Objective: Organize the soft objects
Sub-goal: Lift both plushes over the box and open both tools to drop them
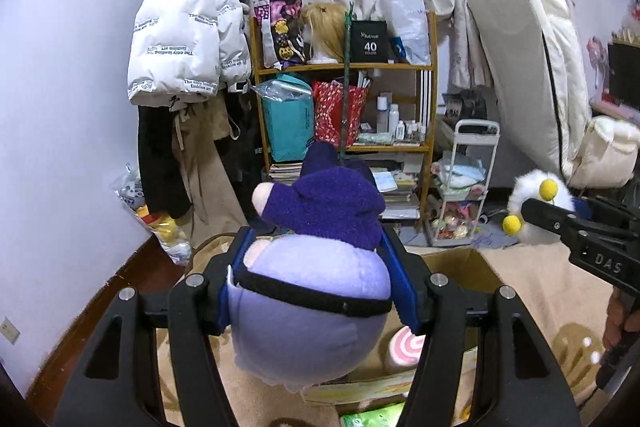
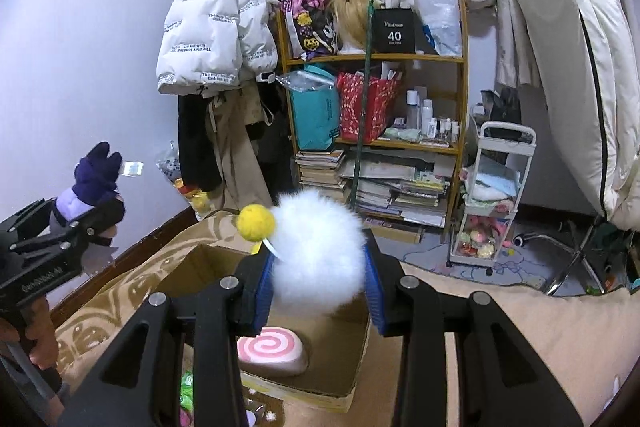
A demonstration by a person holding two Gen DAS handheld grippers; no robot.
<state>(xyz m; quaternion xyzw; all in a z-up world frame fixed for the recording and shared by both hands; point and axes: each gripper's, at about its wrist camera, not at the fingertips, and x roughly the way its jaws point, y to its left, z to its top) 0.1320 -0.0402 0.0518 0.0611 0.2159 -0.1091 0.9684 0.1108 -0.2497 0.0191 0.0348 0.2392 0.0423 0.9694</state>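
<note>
At the centre of my left wrist view, my left gripper [image 1: 316,279] pinches a purple plush doll [image 1: 308,291], its blue pads pressed into the pale lilac body on both sides, the dark purple top pointing away from me. Under it, at the lower middle of the frame, sits the open cardboard box [image 1: 464,259] on the beige rug, with a pink swirl cushion [image 2: 272,349] lying inside it. At the centre of my right wrist view, my right gripper [image 2: 318,279] squeezes a white fluffy toy [image 2: 320,247] with yellow pom-poms, held above the same box. That toy shows again at the right edge of the left view. Behind, in the upper middle, stands a wooden shelf [image 2: 460,99] full of bags and books.
</note>
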